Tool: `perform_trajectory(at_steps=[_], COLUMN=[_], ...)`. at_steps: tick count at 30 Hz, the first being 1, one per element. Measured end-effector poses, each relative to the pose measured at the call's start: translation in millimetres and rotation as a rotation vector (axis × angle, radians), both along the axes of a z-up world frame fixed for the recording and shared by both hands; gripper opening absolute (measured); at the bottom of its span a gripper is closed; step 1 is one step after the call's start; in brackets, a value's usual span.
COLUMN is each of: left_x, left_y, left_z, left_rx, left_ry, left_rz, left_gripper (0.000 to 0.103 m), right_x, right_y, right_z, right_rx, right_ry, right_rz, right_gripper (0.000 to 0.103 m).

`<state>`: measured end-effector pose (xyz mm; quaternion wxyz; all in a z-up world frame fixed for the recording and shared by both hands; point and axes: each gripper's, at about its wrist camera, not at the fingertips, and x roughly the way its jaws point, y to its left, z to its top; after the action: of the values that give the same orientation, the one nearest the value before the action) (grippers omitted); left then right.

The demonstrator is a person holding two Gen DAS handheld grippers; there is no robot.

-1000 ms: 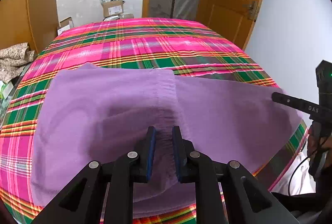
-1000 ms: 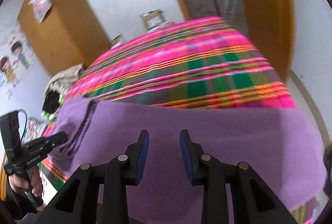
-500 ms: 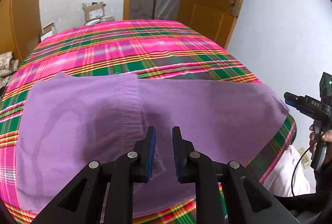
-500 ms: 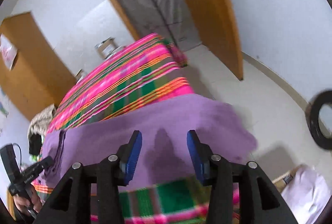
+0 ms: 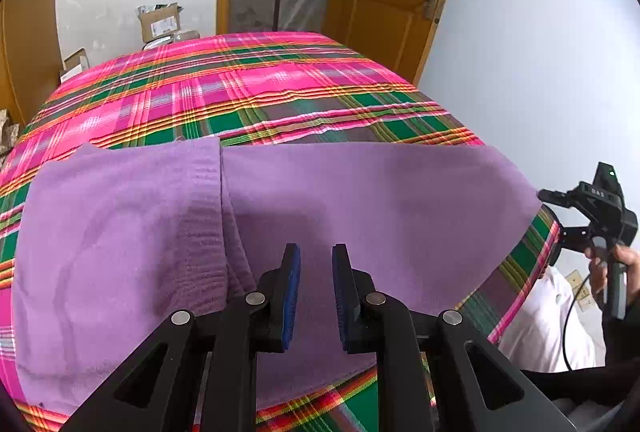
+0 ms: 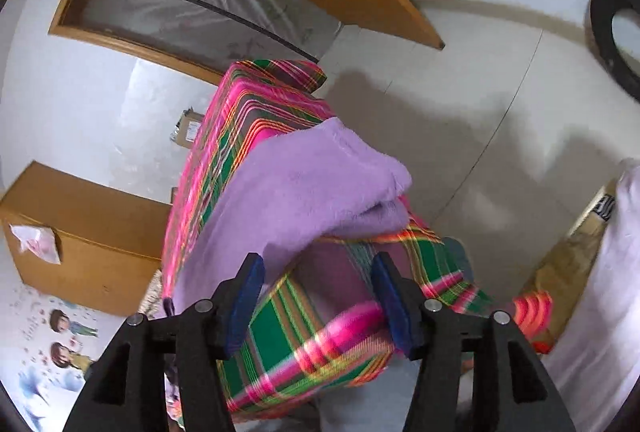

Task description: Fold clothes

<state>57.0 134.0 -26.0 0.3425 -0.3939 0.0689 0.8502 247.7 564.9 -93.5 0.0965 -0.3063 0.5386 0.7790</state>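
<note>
Plaid-covered bed (image 5: 256, 100) carries a purple fleece garment (image 5: 360, 216) along its near edge, one end overhanging the right corner. Soft, limp, light; best pinched at hem corners. Left gripper (image 5: 316, 288) nearly closed, empty. Right gripper (image 6: 316, 306) opening, nothing held. Cardboard boxes (image 5: 158, 22) beyond; nothing obstructs.

Bare plaid bedspread (image 5: 256, 92) beyond the purple garment (image 5: 360, 200) lies unobstructed; wall (image 5: 540, 52) flanks its right
</note>
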Motion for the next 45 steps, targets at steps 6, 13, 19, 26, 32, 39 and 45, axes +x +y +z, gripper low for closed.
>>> perform_trajectory(at_steps=[6, 13, 19, 26, 32, 39, 45], left_x=[-3, -6, -6, -8, -8, -11, -12], left_y=[-1, -3, -7, -19, -31, -46, -68], left_z=[-4, -5, -1, 6, 11, 15, 15], left_rx=[-0.008, -0.005, 0.007, 0.036, 0.057, 0.081, 0.095], left_ry=[-0.014, -0.014, -0.005, 0.008, 0.018, 0.028, 0.032], left_rz=[0.024, 0.031, 0.037, 0.068, 0.089, 0.129, 0.177], left_gripper=[0.017, 0.017, 0.017, 0.017, 0.017, 0.017, 0.017], right_x=[-15, -14, -10, -26, -58, -106, -153], right_y=[17, 25, 22, -3, -40, -96, -158], right_z=[-14, -11, 12, 72, 112, 143, 142], right_rx=[-0.077, -0.058, 0.041, 0.21, 0.288, 0.319, 0.333], right_ry=[0.065, 0.117, 0.142, 0.218, 0.275, 0.327, 0.311], right_rz=[-0.047, -0.1, -0.122, -0.027, 0.114, 0.301, 0.49], right_gripper=[0.058, 0.035, 0.018, 0.01, 0.008, 0.007, 0.007])
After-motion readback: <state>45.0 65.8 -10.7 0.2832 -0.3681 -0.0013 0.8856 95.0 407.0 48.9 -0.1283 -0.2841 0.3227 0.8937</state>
